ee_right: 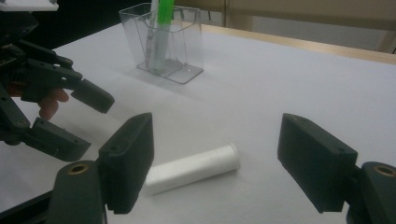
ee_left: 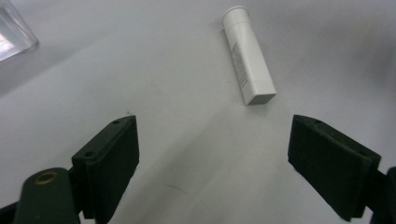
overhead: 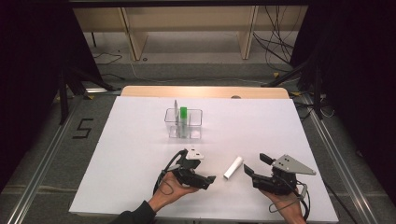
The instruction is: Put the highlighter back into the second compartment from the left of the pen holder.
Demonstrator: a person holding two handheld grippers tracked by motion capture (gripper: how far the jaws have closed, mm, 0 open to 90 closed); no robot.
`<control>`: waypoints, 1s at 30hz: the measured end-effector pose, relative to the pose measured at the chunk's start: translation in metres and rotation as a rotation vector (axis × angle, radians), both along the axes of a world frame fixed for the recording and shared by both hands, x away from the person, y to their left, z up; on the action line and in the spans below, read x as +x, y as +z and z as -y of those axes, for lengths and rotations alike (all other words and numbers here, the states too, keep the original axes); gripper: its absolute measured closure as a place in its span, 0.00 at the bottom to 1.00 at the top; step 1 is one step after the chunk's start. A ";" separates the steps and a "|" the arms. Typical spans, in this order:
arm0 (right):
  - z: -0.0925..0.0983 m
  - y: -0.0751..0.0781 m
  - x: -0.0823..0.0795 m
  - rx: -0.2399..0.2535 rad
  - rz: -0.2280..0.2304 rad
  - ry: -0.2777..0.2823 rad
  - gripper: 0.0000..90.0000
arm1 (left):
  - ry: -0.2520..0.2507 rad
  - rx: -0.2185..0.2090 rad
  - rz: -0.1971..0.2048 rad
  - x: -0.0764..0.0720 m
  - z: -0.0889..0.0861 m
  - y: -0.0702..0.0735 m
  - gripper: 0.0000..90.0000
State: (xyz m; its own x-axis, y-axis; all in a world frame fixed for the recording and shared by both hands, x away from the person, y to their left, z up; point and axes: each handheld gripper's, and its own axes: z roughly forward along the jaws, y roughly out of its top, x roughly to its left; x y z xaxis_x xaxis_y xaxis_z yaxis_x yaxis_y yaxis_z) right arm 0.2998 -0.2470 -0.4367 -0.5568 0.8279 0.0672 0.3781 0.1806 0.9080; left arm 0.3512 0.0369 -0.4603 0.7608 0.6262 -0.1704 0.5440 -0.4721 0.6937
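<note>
While both hand-held grippers gape empty, the white tube [overhead: 233,167] lies between them, clear holder [overhead: 183,123] beyond

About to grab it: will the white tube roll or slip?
The white tube lies on its side, round-bodied, so a nudge would probably roll it. Its smooth surface may slip between pads. It looks stiff and light.

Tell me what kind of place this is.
Probably a lab set up for recording handling work, not a home or office. A table covered by a white sheet stands among dark curtains, with loose cables on the floor, a taped "5" mark and tripod legs beside it.
</note>
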 end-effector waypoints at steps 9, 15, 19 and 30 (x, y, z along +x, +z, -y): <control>0.002 -0.001 0.000 -0.003 -0.003 -0.006 0.30 | -0.027 0.019 -0.018 0.005 0.018 -0.005 0.19; 0.002 0.000 0.000 -0.007 -0.002 -0.007 0.30 | -0.037 0.027 -0.028 0.007 0.028 -0.007 0.19; 0.003 0.000 0.000 -0.005 -0.002 -0.008 0.29 | -0.054 0.025 -0.021 0.009 0.032 -0.009 0.22; 0.003 -0.001 0.001 -0.010 -0.003 -0.011 0.30 | -0.067 0.022 -0.014 0.010 0.048 -0.014 0.33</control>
